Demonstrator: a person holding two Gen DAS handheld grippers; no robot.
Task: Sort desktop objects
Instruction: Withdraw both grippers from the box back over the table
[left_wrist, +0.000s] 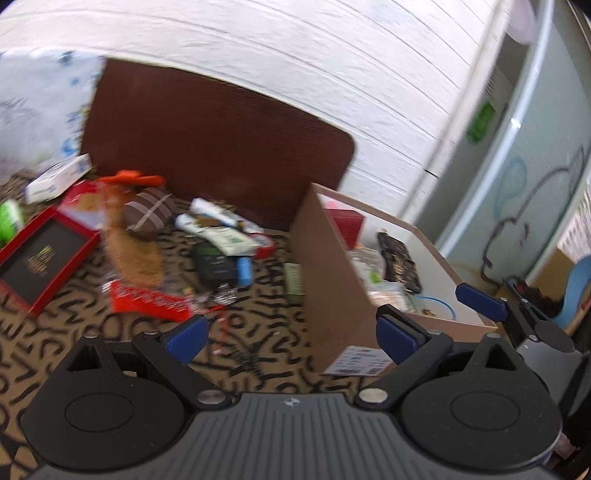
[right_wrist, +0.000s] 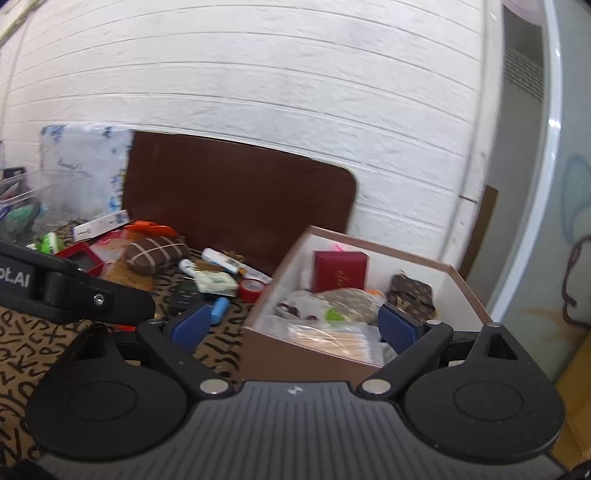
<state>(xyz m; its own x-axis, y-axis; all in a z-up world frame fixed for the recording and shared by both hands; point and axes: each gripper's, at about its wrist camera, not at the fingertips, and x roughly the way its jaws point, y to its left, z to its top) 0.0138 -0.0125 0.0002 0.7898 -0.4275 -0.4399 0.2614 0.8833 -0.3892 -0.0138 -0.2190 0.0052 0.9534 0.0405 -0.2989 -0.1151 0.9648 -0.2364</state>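
A cardboard box stands on the right of a letter-patterned tablecloth and holds a red case, a brown patterned pouch and clear bags. Loose items lie left of it: a brown plaid pouch, a red packet, a black box, a blue cylinder, white tubes and a red tape roll. My left gripper is open and empty over the cloth by the box's near corner. My right gripper is open and empty above the box's near wall.
A red-framed black box, a white carton and a green item lie at the far left. A dark brown board leans on the white wall behind. A clear bin stands far left. The other gripper shows at the right.
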